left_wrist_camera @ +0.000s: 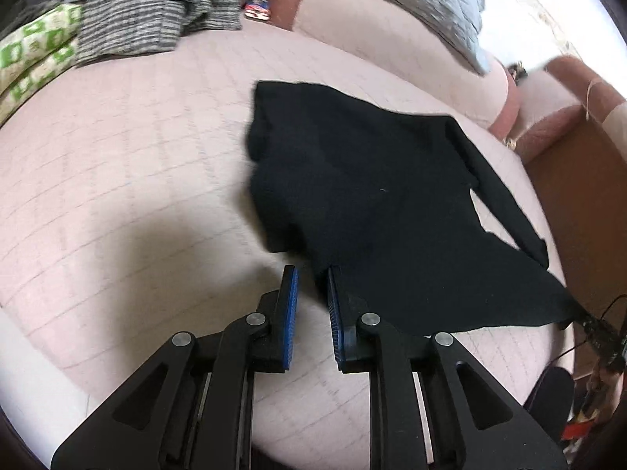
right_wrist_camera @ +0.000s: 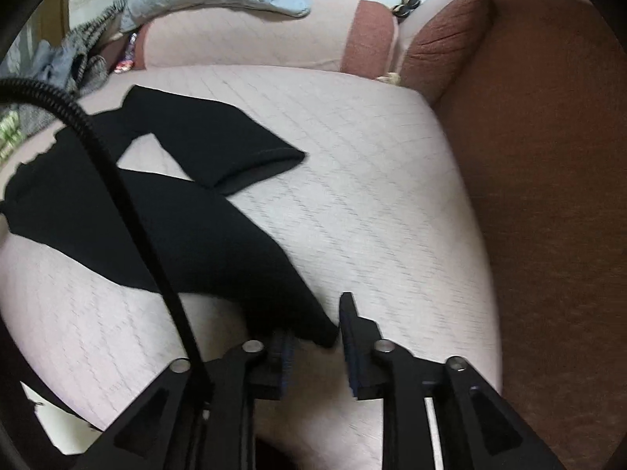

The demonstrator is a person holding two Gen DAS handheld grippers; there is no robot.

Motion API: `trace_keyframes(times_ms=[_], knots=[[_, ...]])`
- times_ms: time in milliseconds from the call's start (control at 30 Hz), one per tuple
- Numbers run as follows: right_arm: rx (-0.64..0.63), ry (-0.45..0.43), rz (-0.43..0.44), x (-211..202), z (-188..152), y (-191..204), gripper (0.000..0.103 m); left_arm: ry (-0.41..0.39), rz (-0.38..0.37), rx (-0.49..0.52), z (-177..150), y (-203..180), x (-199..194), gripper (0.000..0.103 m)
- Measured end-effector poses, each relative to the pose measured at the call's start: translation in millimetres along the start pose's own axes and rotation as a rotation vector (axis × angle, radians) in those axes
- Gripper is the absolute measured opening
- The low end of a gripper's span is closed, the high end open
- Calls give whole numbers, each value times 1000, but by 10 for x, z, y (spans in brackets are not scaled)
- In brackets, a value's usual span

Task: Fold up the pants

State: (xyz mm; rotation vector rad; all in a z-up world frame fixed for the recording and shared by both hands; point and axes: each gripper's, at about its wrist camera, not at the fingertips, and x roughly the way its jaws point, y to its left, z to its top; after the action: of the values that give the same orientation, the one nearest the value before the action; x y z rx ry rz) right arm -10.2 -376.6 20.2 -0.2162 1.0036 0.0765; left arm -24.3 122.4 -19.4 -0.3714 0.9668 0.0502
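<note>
**Work item, location.** Black pants (left_wrist_camera: 372, 196) spread on the pink quilted sofa seat (left_wrist_camera: 137, 156). Not yet folded; two legs splayed apart in a V.

**Left tongs (left_wrist_camera: 311, 274).** Parted by a narrow gap, with bare seat cover visible between the blue pads. Nothing grasped. Broad end of the pants directly ahead and to the right. Near edge of the cloth either touching the right-hand finger or lying just behind it; cannot tell which.

**Right tongs (right_wrist_camera: 313, 317).** Released: pads apart, not pressing. Tip of the near leg (right_wrist_camera: 219, 243) loose between the two fingers.

**Governing relation.**
- Long axis of the near leg: from the right tongs diagonally up and left, toward the broad end by the left tongs. One hand at each end of that line.
- Far leg (right_wrist_camera: 235, 149): angled away from the near leg, open hem toward the right, well apart from both tongs. Nearer the right hand than the left.
- Judged as the likely next requirement: lay one leg over the other before any crosswise fold. Expect limp cloth to sag and shift when lifted.

**Markings.** No brand, label or writing readable on the pants. Small colourful packet (left_wrist_camera: 258, 8) at the sofa back: print too blurred to read. Clothes pile (left_wrist_camera: 149, 19) beside it: no lettering visible.
</note>
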Motion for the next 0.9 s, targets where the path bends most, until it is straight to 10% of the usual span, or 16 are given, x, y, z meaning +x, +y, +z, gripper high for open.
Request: trace_keyframes(times_ms=[133,267,400,500,767,900], knots=[[35,-100,140,-282,94,106,28,-72,130,-15,78,179,-145,15],[-71,-172,247,-427,321,627,52,-33,18,-61,168,295,-64,15],[-222,-210,211,-506,491,1225,52,-22,-25,29,244,252,26,54],[-254,-233,247,-599,570,1443,52,9,-56,92,324,223,128,56],[-51,-284,-24,-698,797,987,53,70,-65,281,409,85,308,56],[-75,-269,274,-722,827,1086,56,61,-89,385,415,0,325,56]])
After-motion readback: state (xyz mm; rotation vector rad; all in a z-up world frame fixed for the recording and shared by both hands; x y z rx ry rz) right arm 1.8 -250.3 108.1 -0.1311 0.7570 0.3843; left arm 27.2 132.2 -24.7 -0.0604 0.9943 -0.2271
